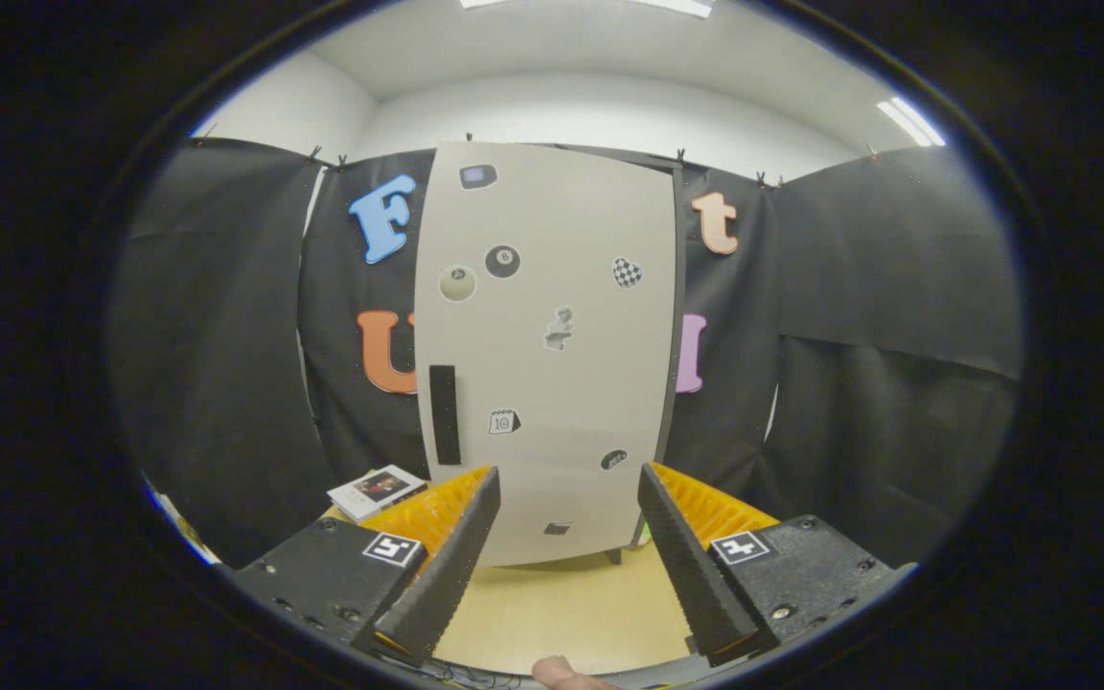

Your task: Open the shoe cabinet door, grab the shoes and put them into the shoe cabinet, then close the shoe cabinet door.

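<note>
The shoe cabinet (552,345) stands upright straight ahead on the tan tabletop, its pale door shut and dotted with several stickers. A black vertical handle strip (445,414) sits on the door's lower left. My gripper (568,484) is open, its two fingers spread wide just short of the door's lower part, with nothing between them.
A small booklet (377,490) lies on the tabletop (562,604) left of the cabinet, beyond my left finger. Black cloth walls close in the booth behind and on both sides. A fingertip (560,673) of a person's hand shows beneath the gripper.
</note>
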The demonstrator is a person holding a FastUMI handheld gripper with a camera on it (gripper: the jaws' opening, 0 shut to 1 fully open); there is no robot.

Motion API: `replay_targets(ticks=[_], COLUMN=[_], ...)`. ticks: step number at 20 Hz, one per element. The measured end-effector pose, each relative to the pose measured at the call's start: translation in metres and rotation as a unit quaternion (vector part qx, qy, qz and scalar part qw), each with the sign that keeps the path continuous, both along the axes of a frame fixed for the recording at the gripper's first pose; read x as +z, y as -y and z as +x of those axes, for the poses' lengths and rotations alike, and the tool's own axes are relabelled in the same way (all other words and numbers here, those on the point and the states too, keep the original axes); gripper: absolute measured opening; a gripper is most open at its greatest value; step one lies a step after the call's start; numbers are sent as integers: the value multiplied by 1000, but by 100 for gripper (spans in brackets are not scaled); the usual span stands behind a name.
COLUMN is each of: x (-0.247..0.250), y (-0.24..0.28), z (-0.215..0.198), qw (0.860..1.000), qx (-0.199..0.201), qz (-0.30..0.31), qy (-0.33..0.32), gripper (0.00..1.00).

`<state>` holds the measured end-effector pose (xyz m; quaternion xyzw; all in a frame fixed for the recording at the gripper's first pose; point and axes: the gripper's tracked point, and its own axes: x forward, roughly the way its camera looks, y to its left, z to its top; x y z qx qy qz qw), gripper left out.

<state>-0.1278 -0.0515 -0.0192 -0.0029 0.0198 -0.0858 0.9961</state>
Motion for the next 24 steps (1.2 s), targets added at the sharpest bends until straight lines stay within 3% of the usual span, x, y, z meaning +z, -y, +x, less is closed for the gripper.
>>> replay_targets(ticks=[24], x=[-18], y=[-21], z=[5], qw=[999], qx=[17], qz=[19], qy=[-22], gripper=[95])
